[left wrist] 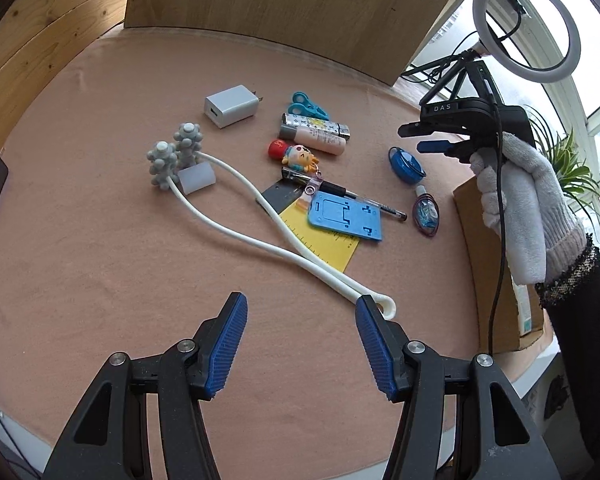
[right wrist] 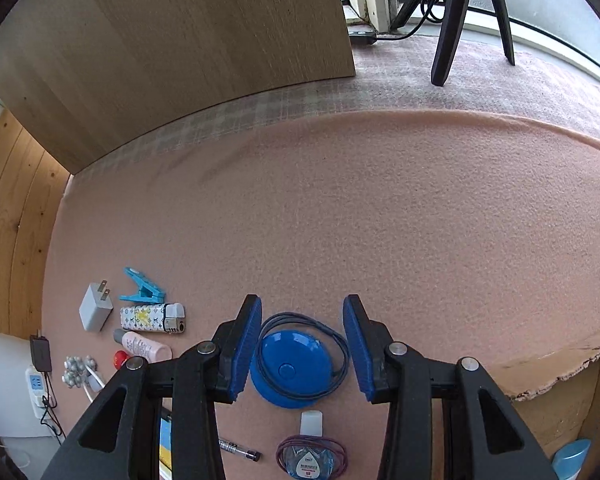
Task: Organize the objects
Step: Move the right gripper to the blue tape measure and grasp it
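A pink felt cloth [left wrist: 100, 280] covers the table, and a wooden board [left wrist: 300, 4] stands upright along its far edge. At the right edge sits a torn-rimmed cardboard box [right wrist: 556, 372].

The left gripper [left wrist: 302, 330] hangs over bare cloth with its jaws apart and nothing between them; the hooked end of a long white two-armed massager [left wrist: 260, 216] lies just beside its right fingertip, whether touching cannot be told. The massager's grey knobbed heads [left wrist: 174, 152] lie well away, toward the far left.

The right gripper [right wrist: 302, 332], held in a white-gloved hand [left wrist: 528, 204], points down over a round blue tape measure [right wrist: 290, 372] ringed by a thin dark cord. Its jaws stand apart on either side of the disc; the left pad is just beside it, the right one clear of it.

The other things cluster mid-cloth: a white charger plug [left wrist: 230, 106], a yellow ruler card [left wrist: 332, 246], a light blue phone stand [left wrist: 346, 216] lying on that card, a patterned lighter [right wrist: 152, 318], a pink tube [right wrist: 146, 346], teal clips [left wrist: 308, 106], a cartoon keychain figure [left wrist: 300, 156], a black pen [left wrist: 364, 200] and a small packet wound with purple bands [right wrist: 312, 458].
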